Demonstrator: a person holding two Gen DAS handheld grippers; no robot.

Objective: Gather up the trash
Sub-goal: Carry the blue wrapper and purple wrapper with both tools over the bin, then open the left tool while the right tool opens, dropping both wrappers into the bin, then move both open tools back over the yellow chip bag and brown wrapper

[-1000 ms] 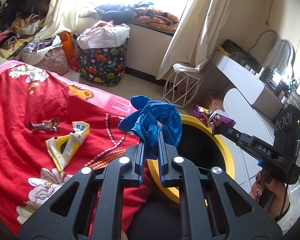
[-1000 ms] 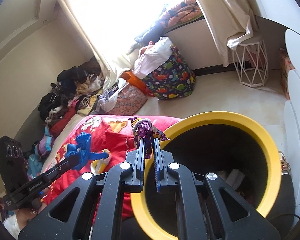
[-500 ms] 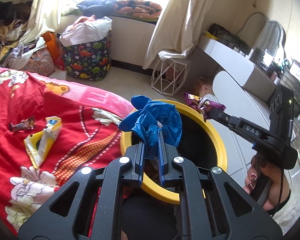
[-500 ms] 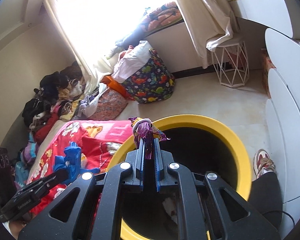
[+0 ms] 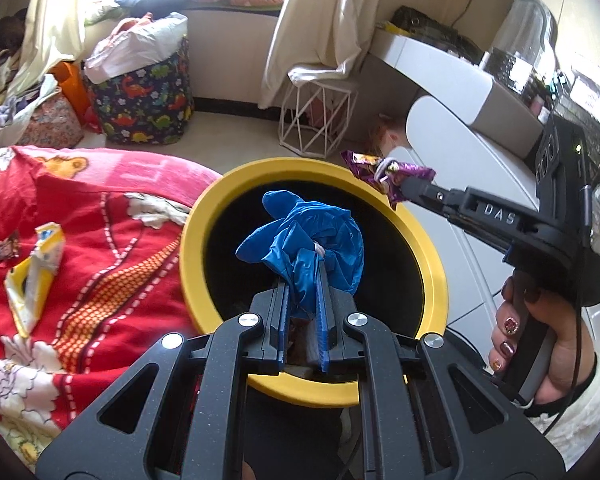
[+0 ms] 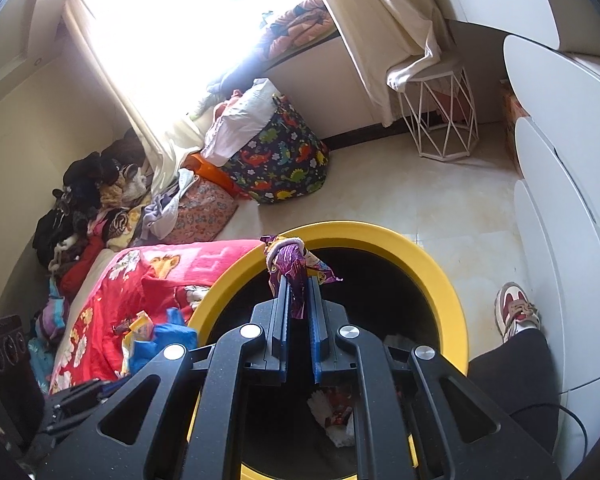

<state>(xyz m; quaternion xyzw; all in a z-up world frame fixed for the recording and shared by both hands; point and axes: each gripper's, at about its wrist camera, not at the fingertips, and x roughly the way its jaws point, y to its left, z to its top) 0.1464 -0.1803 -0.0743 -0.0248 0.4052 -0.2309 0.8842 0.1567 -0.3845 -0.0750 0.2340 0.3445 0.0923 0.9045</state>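
The left tongs point(image 5: 303, 280) are clamped on a crumpled blue plastic bag point(image 5: 308, 240), held over the dark opening of the yellow-rimmed bin point(image 5: 188, 248), inside the rim line. The right tongs point(image 6: 298, 300) pinch a purple wrapper point(image 6: 290, 264) just above the bin's far rim. The bin stands against the edge of the red blanket point(image 5: 80, 240), where a yellow wrapper point(image 5: 36, 276) and a small dark wrapper point(image 5: 0, 250) lie. Bare floor point(image 6: 400, 196) extends beyond the bin.

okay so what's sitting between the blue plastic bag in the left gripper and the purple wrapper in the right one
Only the bin's black opening and part of its yellow rim, as seen in the left wrist view. The blue plastic bag hangs over the opening; the purple wrapper sits near the far rim.
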